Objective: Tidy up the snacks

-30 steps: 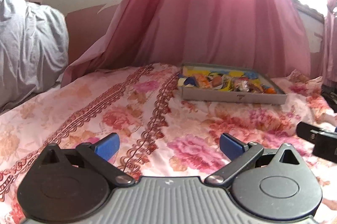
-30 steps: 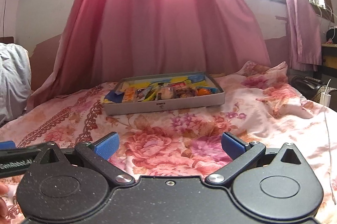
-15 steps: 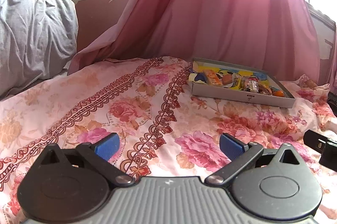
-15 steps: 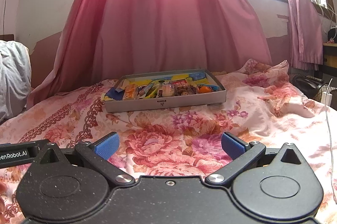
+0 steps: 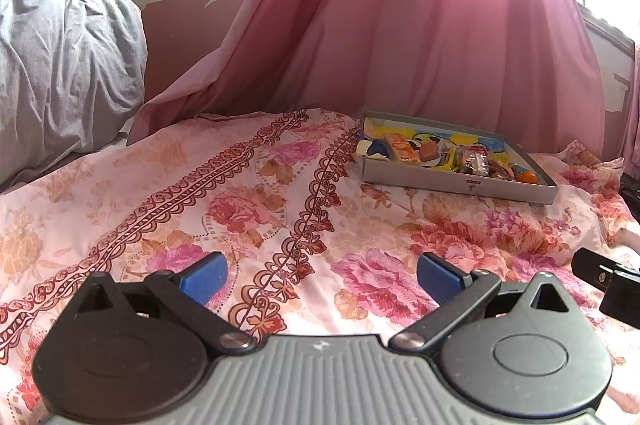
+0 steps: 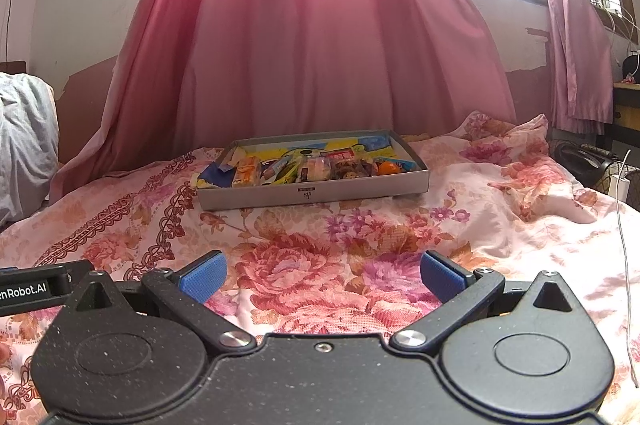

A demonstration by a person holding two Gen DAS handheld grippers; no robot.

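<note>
While snacks (image 6: pixel 316 167) fill the grey box (image 6: pixel 312 193) | left gripper (image 5: pixel 320 275) spread, empty | right gripper (image 6: pixel 322 271) spread, empty

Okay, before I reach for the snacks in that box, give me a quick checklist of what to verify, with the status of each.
1. Left gripper open and holding nothing: ok.
2. Right gripper open and holding nothing: ok.
3. Gray snack box lying flat on the floral bedspread, open side up: ok.
4. Path from the right gripper to the box free of objects: ok, only bedspread between them.
5. Snacks separated enough to grasp one alone: not ok, the snack packets lie crowded and overlapping.
6. White cable at the right clear of the reach: ok, it lies off to the side.
</note>
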